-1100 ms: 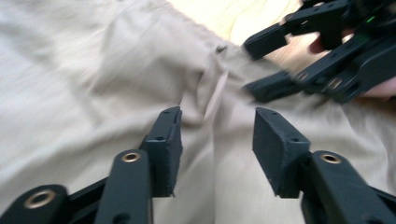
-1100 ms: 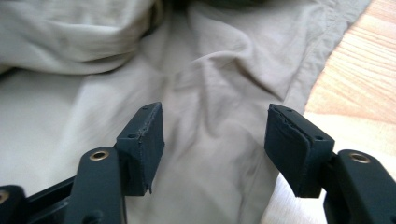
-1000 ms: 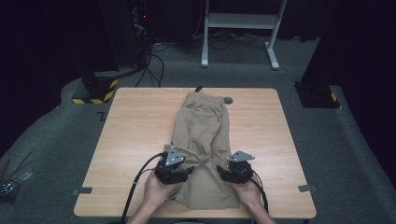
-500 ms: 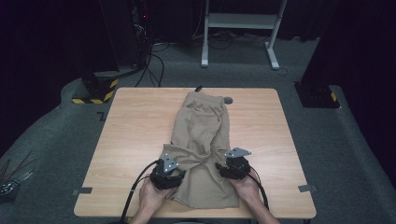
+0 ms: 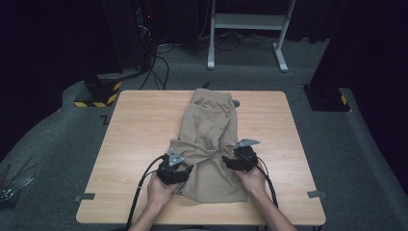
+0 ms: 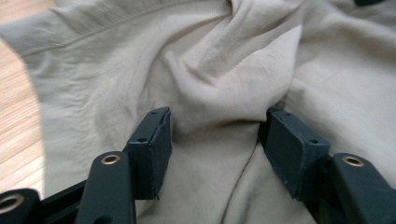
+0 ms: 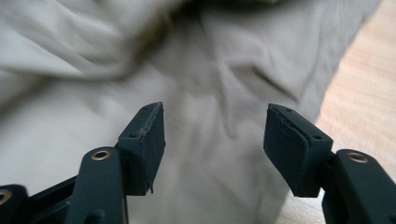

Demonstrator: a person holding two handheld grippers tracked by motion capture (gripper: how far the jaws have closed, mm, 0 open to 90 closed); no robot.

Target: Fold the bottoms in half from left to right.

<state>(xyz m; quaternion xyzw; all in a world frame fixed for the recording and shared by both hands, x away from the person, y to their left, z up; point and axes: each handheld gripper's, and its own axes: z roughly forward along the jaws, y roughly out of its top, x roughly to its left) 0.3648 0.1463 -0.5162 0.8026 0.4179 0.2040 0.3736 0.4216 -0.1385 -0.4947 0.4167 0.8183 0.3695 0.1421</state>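
Left gripper [image 5: 185,172] has just been opening, jaws spread over the beige shorts' [image 5: 211,130] crumpled near end; right gripper [image 5: 230,162] gapes beside it.

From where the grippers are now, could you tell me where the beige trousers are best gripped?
Take the beige trousers at the raised fold between the left tongs, coming from the near table edge: that ridge stands up off the wooden table, so the open jaws can close across it.

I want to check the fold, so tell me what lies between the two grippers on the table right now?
In the high view, only the tan shorts lie between the left gripper and right gripper, bunched into creases.
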